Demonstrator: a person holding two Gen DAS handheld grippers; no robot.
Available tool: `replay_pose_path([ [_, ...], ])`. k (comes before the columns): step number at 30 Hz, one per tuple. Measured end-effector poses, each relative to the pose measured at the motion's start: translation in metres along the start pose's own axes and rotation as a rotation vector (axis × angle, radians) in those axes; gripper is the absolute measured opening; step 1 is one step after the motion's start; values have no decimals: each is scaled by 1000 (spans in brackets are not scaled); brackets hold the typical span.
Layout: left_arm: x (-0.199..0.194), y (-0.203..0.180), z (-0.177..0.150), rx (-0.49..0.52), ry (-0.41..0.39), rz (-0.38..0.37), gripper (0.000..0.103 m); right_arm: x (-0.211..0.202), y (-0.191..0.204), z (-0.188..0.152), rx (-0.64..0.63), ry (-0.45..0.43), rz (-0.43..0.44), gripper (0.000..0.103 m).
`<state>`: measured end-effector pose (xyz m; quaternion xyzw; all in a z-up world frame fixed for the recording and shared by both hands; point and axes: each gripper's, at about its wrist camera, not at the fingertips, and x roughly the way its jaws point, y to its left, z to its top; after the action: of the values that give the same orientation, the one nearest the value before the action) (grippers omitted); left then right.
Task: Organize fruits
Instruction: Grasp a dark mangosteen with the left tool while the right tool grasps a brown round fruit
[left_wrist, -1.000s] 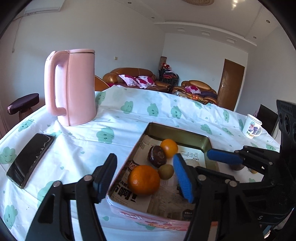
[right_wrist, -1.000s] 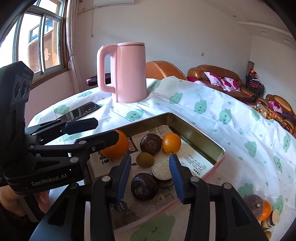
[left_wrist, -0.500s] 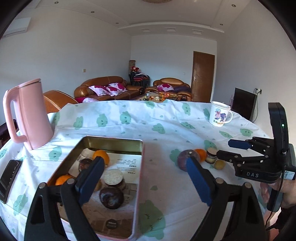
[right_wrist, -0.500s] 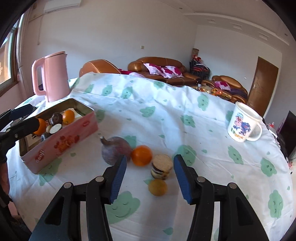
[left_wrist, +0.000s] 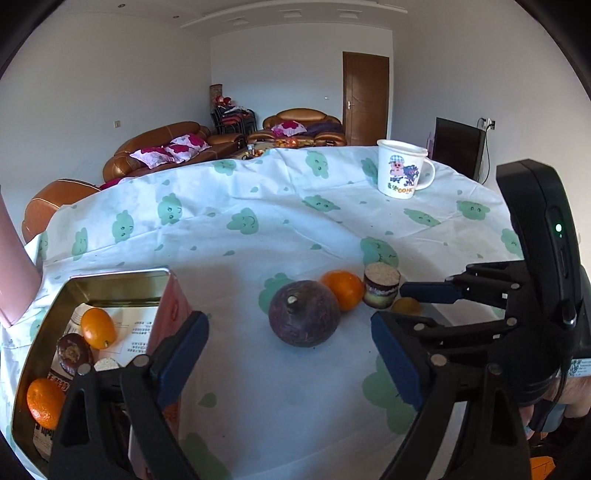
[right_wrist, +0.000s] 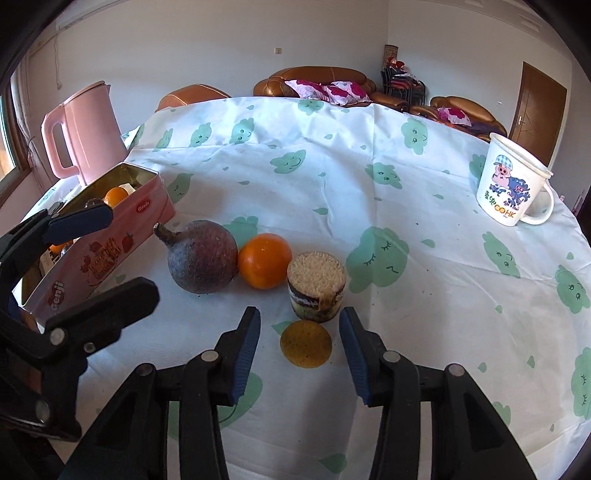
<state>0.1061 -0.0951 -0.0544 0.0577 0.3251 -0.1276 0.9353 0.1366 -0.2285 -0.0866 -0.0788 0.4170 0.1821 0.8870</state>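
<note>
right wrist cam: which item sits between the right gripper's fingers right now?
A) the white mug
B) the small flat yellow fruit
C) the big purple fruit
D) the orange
B: in the right wrist view the small flat yellow fruit lies on the tablecloth between the closing jaws of the right gripper, with gaps on both sides, so the pads are not on it yet.

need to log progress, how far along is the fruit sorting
Partly done: several fruits, oranges among them, already lie in the pink tin. In hand: nothing yet; the right gripper has its jaws closing around the small yellow fruit, not touching it. Left on the cloth: the purple fruit, an orange and the cut piece.
</note>
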Motion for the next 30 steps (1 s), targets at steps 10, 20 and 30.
replay_pose_path([
  [10,43,0,9,-16,141,-38,69,-9,-12,-1,59,-41,0,29],
  [20,40,4,9,-42,126,-84,54,-20,-10,-1,47,-102,3,29],
  [30,11,6,9,-47,-19,-70,54,-35,-8,-3,29,-191,28,29],
])
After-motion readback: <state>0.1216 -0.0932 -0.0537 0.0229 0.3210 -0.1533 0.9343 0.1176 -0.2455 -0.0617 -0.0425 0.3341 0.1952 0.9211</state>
